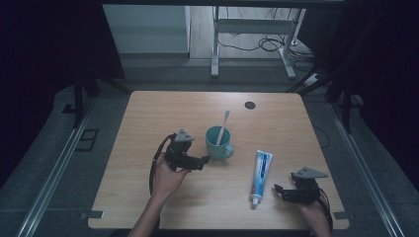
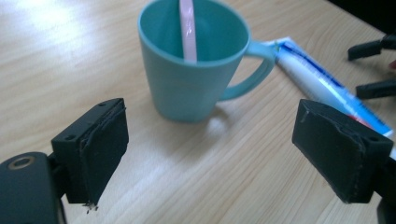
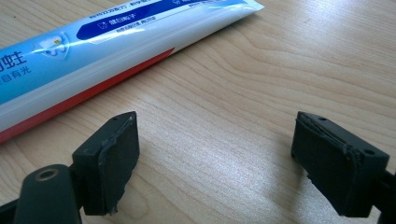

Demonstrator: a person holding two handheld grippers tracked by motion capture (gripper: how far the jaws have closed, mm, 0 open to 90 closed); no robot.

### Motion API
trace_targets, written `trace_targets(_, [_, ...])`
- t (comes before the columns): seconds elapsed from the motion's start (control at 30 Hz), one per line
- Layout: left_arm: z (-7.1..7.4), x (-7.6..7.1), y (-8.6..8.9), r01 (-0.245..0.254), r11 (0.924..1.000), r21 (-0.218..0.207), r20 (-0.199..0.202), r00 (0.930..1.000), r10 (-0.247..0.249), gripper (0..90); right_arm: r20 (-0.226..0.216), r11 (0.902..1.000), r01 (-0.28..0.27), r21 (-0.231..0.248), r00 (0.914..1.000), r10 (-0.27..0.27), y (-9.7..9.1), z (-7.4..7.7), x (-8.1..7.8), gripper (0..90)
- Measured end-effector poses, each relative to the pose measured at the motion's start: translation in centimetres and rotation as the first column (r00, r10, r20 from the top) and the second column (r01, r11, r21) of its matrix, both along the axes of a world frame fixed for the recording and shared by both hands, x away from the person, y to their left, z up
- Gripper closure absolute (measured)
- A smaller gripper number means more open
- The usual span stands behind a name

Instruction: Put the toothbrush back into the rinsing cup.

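A teal mug stands near the middle of the wooden table, with a pink toothbrush leaning in it. My left gripper sits just left of the mug, open, with bare wood between its jaws. In the left gripper view the mug and toothbrush stand just beyond my left gripper. A blue and white toothpaste tube lies to the right, cap toward the front edge. My right gripper rests open beside it. In the right gripper view the tube lies beyond my right gripper.
A small black round mark sits on the table's far side. A metal desk frame with loose cables stands on the floor beyond the table. Dark curtains close in on both sides.
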State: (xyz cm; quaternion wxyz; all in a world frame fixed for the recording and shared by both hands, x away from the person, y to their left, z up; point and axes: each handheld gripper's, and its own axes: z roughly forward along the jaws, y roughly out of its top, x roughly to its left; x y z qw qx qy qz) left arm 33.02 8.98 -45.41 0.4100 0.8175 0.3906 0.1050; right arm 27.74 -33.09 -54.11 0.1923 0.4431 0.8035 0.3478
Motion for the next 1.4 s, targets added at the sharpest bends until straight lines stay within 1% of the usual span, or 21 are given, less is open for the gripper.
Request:
trace_targets(0.13, [-1.1,-0.7,0.4,-0.007,0.9998,0.021,0.0,1.0,0.007,9.5,-0.002,1.0,0.002,0.002,1.0,-0.002,0.0,0.0,0.0,15.3])
trace_targets(0.2, [-1.6,-1.0,0.6,-0.011,0.9992,0.039,0.006,0.9999,0.01,9.4,-0.002,1.0,0.002,0.001,1.0,-0.002,0.0,0.0,0.0,15.3])
trace_targets(0.27, [-1.9,-1.2,0.7,-0.013,0.9989,0.046,0.007,0.9999,0.013,9.1,-0.001,1.0,0.002,0.002,1.0,-0.002,0.0,0.0,0.0,15.3])
trace_targets(0.3, [-2.4,-1.6,0.8,-0.014,0.9984,0.054,0.011,0.9998,0.014,8.6,-0.002,1.0,0.001,0.001,1.0,-0.001,0.0,0.0,0.0,15.3])
trace_targets(0.37, [-2.9,-2.0,0.9,-0.02,0.9977,0.064,0.016,0.9997,0.019,7.9,-0.002,1.0,0.001,0.001,1.0,-0.001,0.0,0.0,0.0,15.3])
trace_targets(0.53, [-4.4,-2.8,1.0,-0.027,0.9937,0.108,0.023,0.9994,0.025,5.4,-0.001,1.0,0.0,0.001,1.0,0.0,0.0,0.0,0.0,15.3])
trace_targets(0.67, [-5.6,-3.4,1.2,-0.029,0.9916,0.126,0.015,0.9995,0.027,3.8,-0.002,1.0,0.001,0.001,1.0,-0.001,0.0,0.0,0.0,15.3])
trace_targets(0.7, [-5.6,-3.4,1.2,-0.029,0.9916,0.126,0.015,0.9995,0.027,3.4,-0.001,1.0,0.0,0.001,1.0,0.0,0.0,0.0,0.0,15.3])
trace_targets(0.73, [-6.2,-3.7,1.3,-0.031,0.9906,0.133,0.008,0.9995,0.03,3.2,0.0,1.0,-0.001,0.0,1.0,0.001,0.0,0.0,0.0,15.3])
trace_targets(0.97, [-8.4,-4.5,1.7,-0.037,0.987,0.156,-0.023,0.9989,0.042,2.3,0.0,1.0,0.0,0.001,1.0,0.0,0.0,0.0,0.0,15.3])
trace_targets(1.03, [-8.7,-4.6,1.8,-0.041,0.9864,0.159,-0.026,0.9986,0.046,2.3,0.0,1.0,0.0,0.0,1.0,0.0,0.0,0.0,0.0,15.3])
trace_targets(1.07, [-9.0,-4.7,1.8,-0.045,0.9842,0.171,-0.02,0.9986,0.049,1.7,0.0,1.0,0.001,0.001,1.0,-0.001,0.0,0.0,0.0,15.3])
trace_targets(1.17, [-9.0,-4.8,1.7,-0.046,0.9824,0.181,-0.015,0.9987,0.049,1.7,-0.001,1.0,0.001,0.002,1.0,-0.001,0.0,0.0,0.0,15.3])
trace_targets(1.4, [-9.1,-4.8,1.8,-0.046,0.9828,0.179,-0.016,0.9986,0.05,1.4,-0.001,1.0,0.001,0.002,1.0,-0.001,0.0,0.0,0.0,15.3])
